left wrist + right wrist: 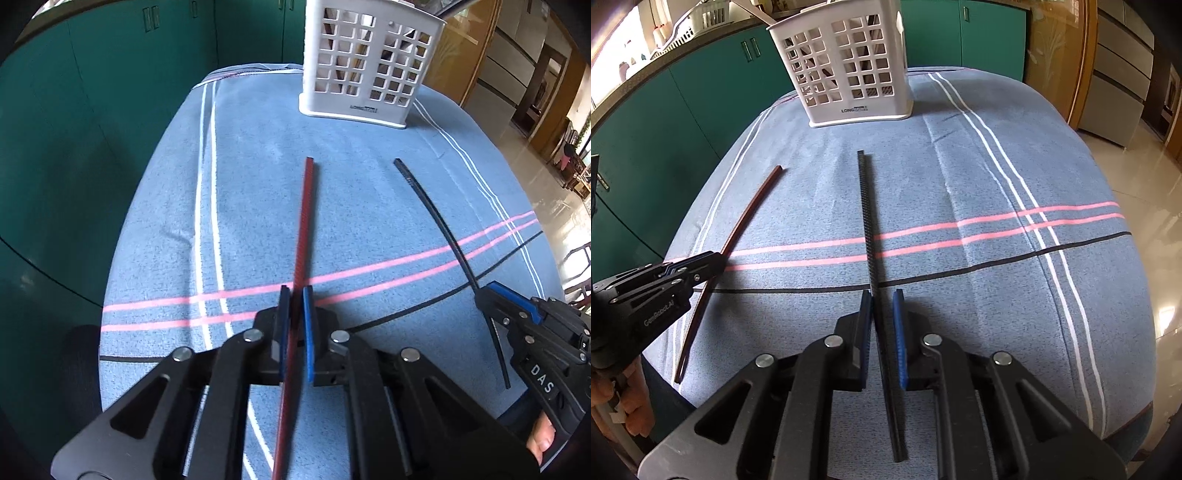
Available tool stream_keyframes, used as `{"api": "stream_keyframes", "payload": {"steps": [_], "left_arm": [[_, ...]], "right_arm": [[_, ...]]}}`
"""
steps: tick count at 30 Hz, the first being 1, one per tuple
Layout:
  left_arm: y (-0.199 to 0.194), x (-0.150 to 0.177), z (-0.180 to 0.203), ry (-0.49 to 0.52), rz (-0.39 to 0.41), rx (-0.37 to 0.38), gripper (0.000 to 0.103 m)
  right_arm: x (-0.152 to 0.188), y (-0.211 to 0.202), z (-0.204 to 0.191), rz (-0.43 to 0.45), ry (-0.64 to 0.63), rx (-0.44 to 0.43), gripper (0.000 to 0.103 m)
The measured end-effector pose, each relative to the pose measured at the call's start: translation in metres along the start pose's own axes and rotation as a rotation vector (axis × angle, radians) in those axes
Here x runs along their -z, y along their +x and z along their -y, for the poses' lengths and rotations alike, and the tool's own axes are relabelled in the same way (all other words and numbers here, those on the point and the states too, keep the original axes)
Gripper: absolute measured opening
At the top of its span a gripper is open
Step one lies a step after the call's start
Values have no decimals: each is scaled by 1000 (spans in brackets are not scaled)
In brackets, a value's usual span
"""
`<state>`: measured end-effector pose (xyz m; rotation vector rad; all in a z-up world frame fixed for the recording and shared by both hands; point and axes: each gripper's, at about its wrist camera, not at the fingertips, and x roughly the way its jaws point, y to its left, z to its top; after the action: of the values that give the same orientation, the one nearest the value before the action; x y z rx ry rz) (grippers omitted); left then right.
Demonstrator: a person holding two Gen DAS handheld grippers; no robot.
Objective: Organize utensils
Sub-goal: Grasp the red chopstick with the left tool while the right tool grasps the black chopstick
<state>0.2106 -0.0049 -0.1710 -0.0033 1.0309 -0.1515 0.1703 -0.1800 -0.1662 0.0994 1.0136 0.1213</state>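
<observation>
My left gripper is shut on a red chopstick that points ahead toward a white perforated utensil basket. My right gripper is shut on a black chopstick that points toward the same basket. Each gripper shows in the other's view: the right one with the black chopstick, the left one with the red chopstick. Both chopsticks are held a little above the blue striped cloth. Some utensils show dimly inside the basket.
The cloth-covered table drops off at its left, right and far edges. Green cabinets stand behind and to the left. A tiled floor and wooden furniture lie to the right.
</observation>
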Motion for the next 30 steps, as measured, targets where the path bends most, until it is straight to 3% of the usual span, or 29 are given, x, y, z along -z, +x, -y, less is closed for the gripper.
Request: {"api": "stream_keyframes", "payload": {"steps": [5, 10, 17, 25, 30], "left_arm": [[4, -6, 2, 24, 11, -1, 16], [18, -33, 4, 54, 23, -6, 23], [49, -84, 0, 90, -35, -18, 24], [56, -94, 1, 153, -64, -65, 33], [57, -95, 3, 160, -61, -79, 38]], "right_arm": [[-10, -2, -2, 19, -15, -10, 25], [-39, 8, -3, 21, -40, -60, 25], [-90, 45, -16, -48, -110, -15, 25], [-114, 74, -25, -130, -157, 34, 25], [-113, 76, -27, -131, -171, 40, 27]]}}
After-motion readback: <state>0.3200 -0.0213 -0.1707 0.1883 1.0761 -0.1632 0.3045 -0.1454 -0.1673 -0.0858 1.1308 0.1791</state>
